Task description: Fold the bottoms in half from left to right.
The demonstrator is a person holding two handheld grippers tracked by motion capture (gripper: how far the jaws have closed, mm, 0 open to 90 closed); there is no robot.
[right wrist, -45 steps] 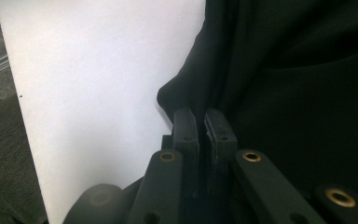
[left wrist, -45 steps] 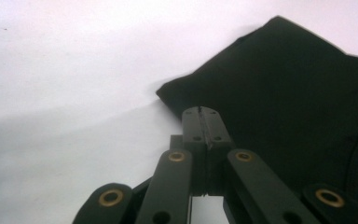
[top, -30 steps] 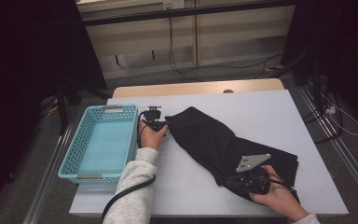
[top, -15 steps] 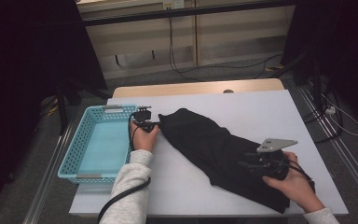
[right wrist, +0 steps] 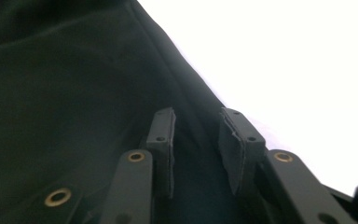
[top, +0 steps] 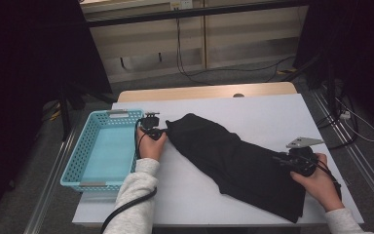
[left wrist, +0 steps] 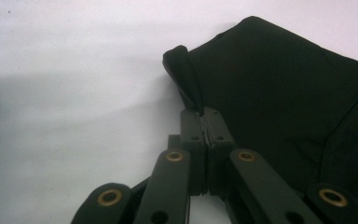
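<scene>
— Which way does the black garment point(top: 238, 163) run?

— Slantwise across the tabletop point(top: 272, 109), from the clamped left claw point(left wrist: 206, 128) pinching its far corner down to the right claw point(right wrist: 196, 149), jaws apart over its near edge.

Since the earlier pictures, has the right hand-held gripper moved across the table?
Yes. In the high view the right hand-held gripper has shifted toward the table's right edge, away from the blue basket, along the black garment.
</scene>
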